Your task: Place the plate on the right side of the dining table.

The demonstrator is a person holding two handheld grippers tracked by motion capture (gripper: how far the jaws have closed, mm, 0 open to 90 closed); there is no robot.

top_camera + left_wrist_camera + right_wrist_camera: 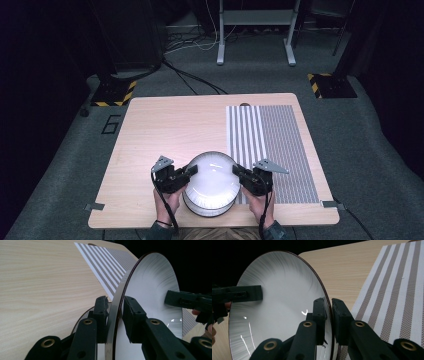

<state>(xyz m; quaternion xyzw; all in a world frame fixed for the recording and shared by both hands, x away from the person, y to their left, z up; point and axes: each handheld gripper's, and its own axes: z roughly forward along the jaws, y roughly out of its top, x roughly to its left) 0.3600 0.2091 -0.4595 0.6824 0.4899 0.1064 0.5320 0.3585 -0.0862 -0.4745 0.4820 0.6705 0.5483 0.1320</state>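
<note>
Item: round white ceramic plate with dark rim (212,175), topmost of a stack at the table's (165,125) near edge. My left tongs (190,172) and right tongs (237,171) clamp opposite rims. Step: lifting; next calls for level carry right, probably to the striped grey-and-white placemat (280,145). Gripper views show rim pinches; high view shows the stack.

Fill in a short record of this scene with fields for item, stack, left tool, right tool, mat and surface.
item: white plate, dark rim
stack: plate pile beneath it
left tool: left tool shut on the plate's left rim
right tool: right tool shut on the right rim
mat: striped placemat, right side of table
surface: light wooden table
</note>
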